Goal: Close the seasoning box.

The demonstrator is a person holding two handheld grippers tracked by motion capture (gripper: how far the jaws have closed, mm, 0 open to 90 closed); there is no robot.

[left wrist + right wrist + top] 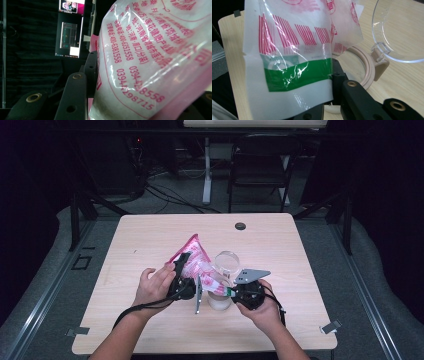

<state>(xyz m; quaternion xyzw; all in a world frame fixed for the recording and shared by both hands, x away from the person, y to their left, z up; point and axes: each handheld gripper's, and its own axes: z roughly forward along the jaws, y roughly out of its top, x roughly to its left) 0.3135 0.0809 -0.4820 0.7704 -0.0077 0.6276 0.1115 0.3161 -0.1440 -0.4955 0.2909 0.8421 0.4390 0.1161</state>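
we note a pale wood counter on grey floor, dark surroundings, a black folding chair and white desk leg behind, cables trailing, lit monitors at one side.

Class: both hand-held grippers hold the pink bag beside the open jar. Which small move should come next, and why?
Probably tilt the pink bag so the corner pinched by the right hand-held gripper dips over the jar: its clear lid is flipped open, and the left hand-held gripper grips the upper end.
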